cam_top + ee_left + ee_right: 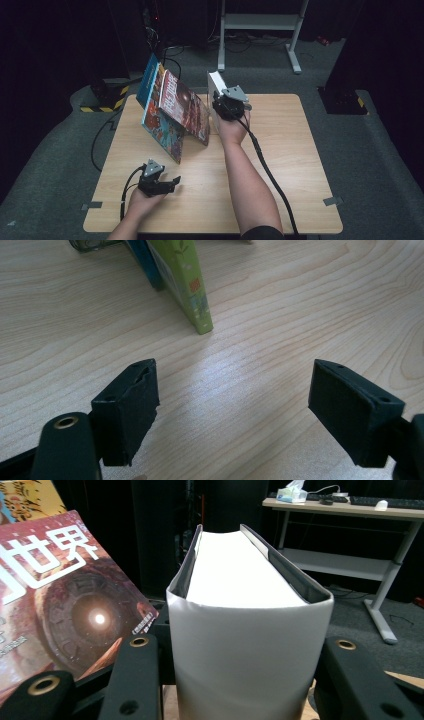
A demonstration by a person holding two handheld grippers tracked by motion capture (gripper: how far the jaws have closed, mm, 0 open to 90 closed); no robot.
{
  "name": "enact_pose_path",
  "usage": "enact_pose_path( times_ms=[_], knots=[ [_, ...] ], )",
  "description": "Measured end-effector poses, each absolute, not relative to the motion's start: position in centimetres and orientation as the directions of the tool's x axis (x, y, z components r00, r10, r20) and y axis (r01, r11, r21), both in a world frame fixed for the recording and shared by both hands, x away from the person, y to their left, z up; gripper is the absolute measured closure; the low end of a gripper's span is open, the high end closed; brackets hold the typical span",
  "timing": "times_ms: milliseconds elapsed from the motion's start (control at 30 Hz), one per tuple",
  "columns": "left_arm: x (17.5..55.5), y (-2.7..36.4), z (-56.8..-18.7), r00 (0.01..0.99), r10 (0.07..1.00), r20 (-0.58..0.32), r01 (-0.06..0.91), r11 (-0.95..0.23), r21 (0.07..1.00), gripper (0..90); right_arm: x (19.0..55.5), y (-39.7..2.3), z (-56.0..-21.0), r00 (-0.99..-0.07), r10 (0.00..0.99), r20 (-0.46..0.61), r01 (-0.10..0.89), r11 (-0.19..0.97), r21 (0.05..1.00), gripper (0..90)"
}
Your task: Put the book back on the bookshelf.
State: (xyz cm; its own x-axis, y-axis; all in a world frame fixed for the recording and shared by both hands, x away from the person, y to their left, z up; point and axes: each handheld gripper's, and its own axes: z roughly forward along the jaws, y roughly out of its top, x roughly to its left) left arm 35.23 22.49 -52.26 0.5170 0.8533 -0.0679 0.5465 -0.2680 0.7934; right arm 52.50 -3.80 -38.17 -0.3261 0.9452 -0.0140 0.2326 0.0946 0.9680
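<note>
Two books (172, 112) already being leaned at table's (280, 165) 11 o'clock; third, white book (215, 92), upright at 12 o'clock, being clamped by right gripper (226, 106); judged still to be set against others. Left gripper (170, 184), jaws apart, empty, being held at 7 o'clock.

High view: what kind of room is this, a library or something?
Probably a lab or recording studio, not a library: one small wooden table stands on grey carpet amid dark surroundings, with cables and a metal desk frame behind.
</note>
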Motion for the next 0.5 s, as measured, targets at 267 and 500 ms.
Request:
enact_pose_path(
  times_ms=[267,500],
  knots=[
    [35.2,22.5,-52.2,0.520,0.851,-0.067,0.546,-0.271,0.793,20.2,53.4,-3.3,-38.4,-0.319,0.948,-0.011,0.229,0.088,0.970,54.3],
    [35.1,22.6,-52.3,0.518,0.851,-0.086,0.553,-0.257,0.792,20.2,53.9,-3.0,-38.4,-0.307,0.952,-0.017,0.215,0.087,0.973,54.3]
  ],
)
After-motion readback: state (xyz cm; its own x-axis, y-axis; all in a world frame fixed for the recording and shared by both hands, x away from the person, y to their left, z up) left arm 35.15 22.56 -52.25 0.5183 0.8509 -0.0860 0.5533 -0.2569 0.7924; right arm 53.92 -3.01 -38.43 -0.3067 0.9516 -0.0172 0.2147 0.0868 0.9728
